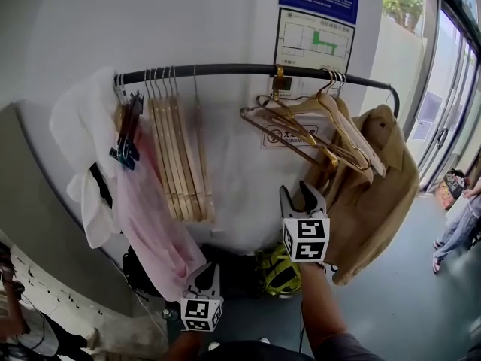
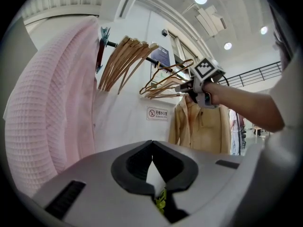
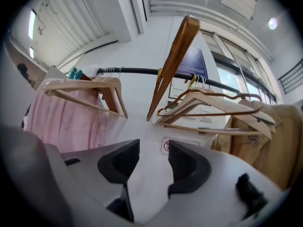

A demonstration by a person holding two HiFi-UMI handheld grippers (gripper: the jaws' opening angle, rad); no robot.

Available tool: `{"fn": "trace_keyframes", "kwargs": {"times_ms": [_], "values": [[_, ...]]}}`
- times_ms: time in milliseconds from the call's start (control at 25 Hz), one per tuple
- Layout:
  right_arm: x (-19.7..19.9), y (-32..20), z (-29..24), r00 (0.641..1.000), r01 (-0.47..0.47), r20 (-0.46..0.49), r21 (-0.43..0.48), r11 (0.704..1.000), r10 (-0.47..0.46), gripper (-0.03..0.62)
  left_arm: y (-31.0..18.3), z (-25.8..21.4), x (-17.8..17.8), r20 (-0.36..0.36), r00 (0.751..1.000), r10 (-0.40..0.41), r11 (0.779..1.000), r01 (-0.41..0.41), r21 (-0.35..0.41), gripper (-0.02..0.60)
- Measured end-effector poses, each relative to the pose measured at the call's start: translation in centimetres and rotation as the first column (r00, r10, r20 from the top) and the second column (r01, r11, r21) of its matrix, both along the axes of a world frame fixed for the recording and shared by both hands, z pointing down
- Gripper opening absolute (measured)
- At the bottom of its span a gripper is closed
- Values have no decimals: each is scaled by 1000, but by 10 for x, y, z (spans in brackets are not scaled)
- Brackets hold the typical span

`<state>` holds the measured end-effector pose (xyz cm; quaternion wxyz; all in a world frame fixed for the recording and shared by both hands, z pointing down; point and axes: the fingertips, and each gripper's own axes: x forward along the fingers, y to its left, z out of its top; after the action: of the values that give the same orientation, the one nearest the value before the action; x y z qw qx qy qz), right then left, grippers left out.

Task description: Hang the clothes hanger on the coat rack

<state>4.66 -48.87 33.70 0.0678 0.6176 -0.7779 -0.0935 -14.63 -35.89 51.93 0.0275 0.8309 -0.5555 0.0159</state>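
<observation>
The white wall (image 1: 225,21) fills the far side of what you see, and the black coat rack (image 1: 225,69) runs across it from left to right. At the right end of the rail hangs a tan coat (image 1: 383,179). At the left end hang a pink garment (image 1: 150,224) and a white one (image 1: 83,134). Between them, left of the middle, a bunch of pale wooden hangers (image 1: 176,156) hangs close together. More pale hangers (image 1: 342,130) sit at the right, over the coat's shoulder.

The clothes hanger (image 3: 173,63), the dark brown one, is on the rail just right of the middle. Its hook is over the bar and its body is tilted, with one arm pointing down toward you.

Your right gripper (image 1: 297,194) is raised near the low ends of those right-hand hangers, just below them and clear of them. Its jaws stand wide apart with only the wall showing between them, so it grips nothing.

Your left gripper (image 1: 207,273) is lower and nearer you, beside the hem of the pink garment. Its jaw tips are pressed together and it carries nothing.
</observation>
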Motion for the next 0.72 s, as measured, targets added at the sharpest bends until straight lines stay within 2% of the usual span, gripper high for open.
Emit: {"fn": "trace_keyframes", "kwargs": {"times_ms": [240, 400, 520, 720], "values": [[-17, 70, 71, 995, 95, 46, -70, 993, -92, 171, -8, -19, 1, -7, 1000, 1, 1000, -1, 25, 9], [-21, 108, 109, 985, 150, 105, -118, 982, -138, 19, -11, -33, 9, -4, 1000, 19, 999, -19, 44, 9], [-23, 122, 130, 980, 167, 131, -150, 974, -148, 14, -12, -38, 16, -2, 1000, 25, 998, -25, 52, 9], [-18, 132, 142, 987, 142, 95, -148, 979, -129, 12, -7, -31, 26, 0, 1000, 26, 999, -26, 36, 9]]}}
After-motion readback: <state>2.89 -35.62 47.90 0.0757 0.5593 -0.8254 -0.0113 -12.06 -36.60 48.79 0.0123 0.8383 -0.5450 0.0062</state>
